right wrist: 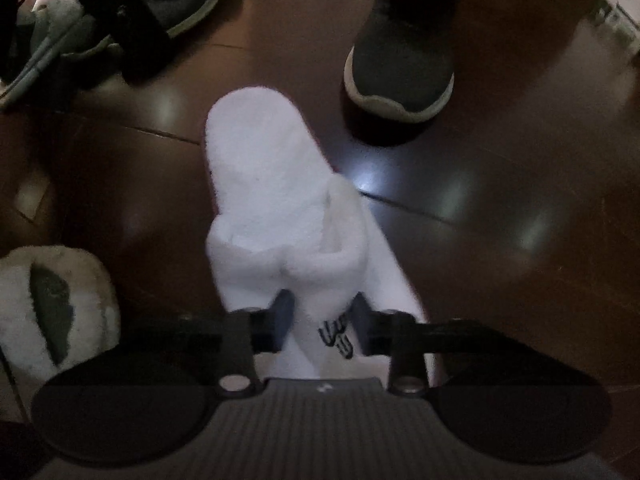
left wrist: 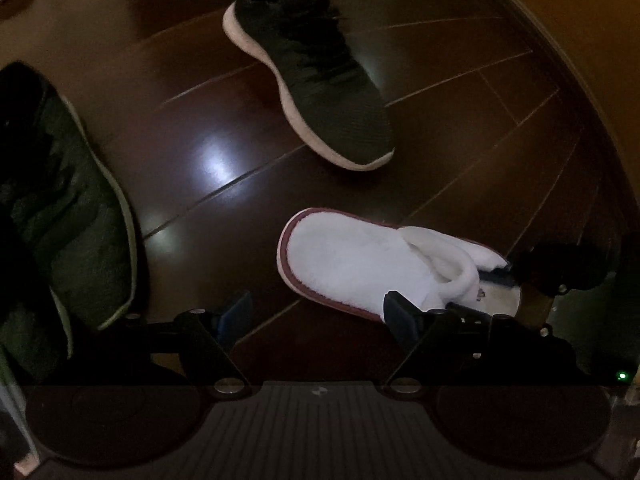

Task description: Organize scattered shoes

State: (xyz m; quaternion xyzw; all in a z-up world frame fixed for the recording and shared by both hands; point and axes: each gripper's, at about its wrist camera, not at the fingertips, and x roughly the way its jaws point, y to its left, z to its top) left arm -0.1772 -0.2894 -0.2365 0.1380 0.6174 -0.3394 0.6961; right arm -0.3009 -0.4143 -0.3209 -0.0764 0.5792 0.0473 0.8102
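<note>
I count dark sneakers (left wrist: 316,76) (left wrist: 68,216): 2 | white slippers (right wrist: 276,200) (right wrist: 56,308): 2 | grippers (left wrist: 320,312) (right wrist: 320,320): 2

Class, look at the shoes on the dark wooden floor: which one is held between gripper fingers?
The white fluffy slipper, its heel end pinched by the right hand-held gripper; the black white-soled sneaker lies free.

Dark glossy wooden floor (left wrist: 460,128) below me; a black sneaker (left wrist: 316,76), green shoe (left wrist: 76,216) and fluffy slipper (right wrist: 60,304) lie on it

Dark wood plank floor (left wrist: 460,128) showed a bright light reflection (left wrist: 214,162); a tan wall base (left wrist: 580,20) bordered its right edge.
</note>
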